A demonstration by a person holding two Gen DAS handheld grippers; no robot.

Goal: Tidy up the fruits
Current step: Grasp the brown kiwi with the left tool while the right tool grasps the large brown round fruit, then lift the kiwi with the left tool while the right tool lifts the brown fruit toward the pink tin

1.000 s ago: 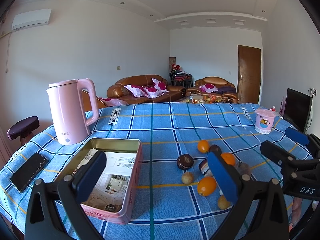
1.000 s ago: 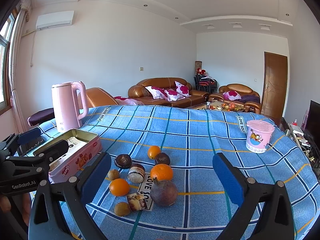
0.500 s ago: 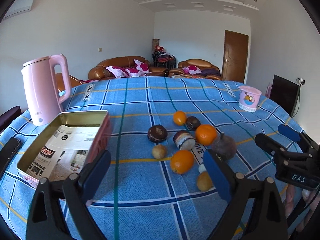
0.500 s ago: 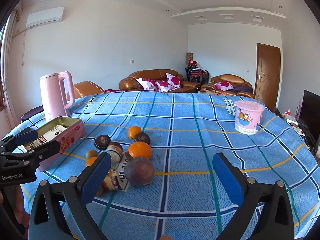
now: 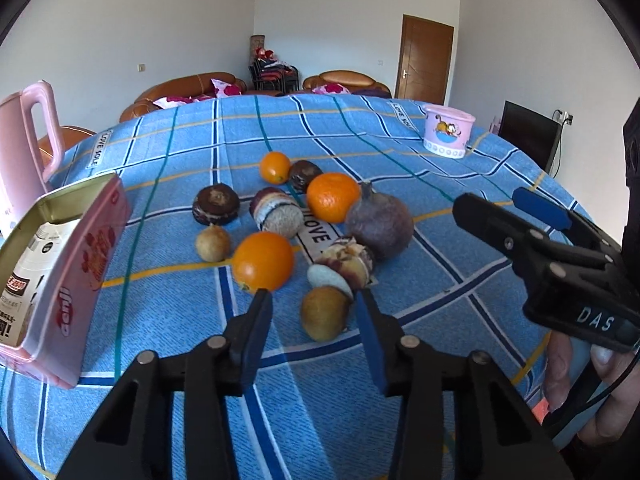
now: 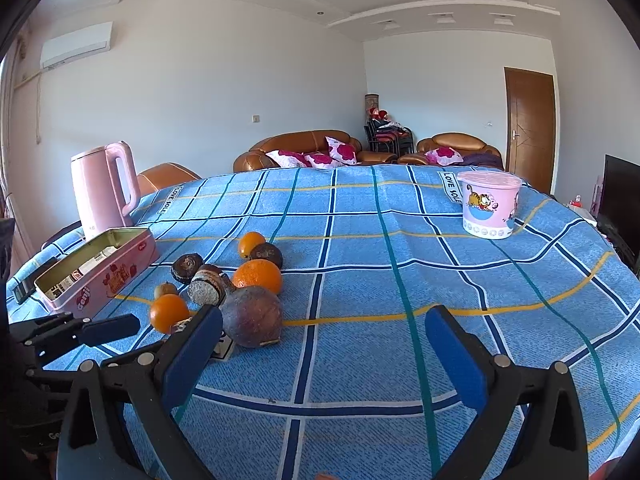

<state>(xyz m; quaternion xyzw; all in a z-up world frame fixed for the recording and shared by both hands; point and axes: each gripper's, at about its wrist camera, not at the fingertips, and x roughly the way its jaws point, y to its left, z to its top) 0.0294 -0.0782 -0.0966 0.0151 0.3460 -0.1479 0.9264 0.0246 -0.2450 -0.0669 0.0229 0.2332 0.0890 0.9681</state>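
- Between the left gripper (image 5: pixel 316 312) fingers, parted, sits a small brown fruit (image 5: pixel 325 312), not yet clamped.
- Beyond it lie oranges (image 5: pixel 263 261) and a pink tin (image 5: pixel 76 256).
- Only the right view shows the right gripper (image 6: pixel 320 328) spread wide over bare cloth (image 6: pixel 400 264); the brown fruit is hidden there.

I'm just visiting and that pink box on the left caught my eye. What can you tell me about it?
The pink tin is a rectangular metal box, lid off, with a bare metal rim and red printing on its side. It lies flat on the blue checked tablecloth, left of the fruit pile and in front of the pink kettle. Printed paper packets lie inside; no fruit. No claw touches it.
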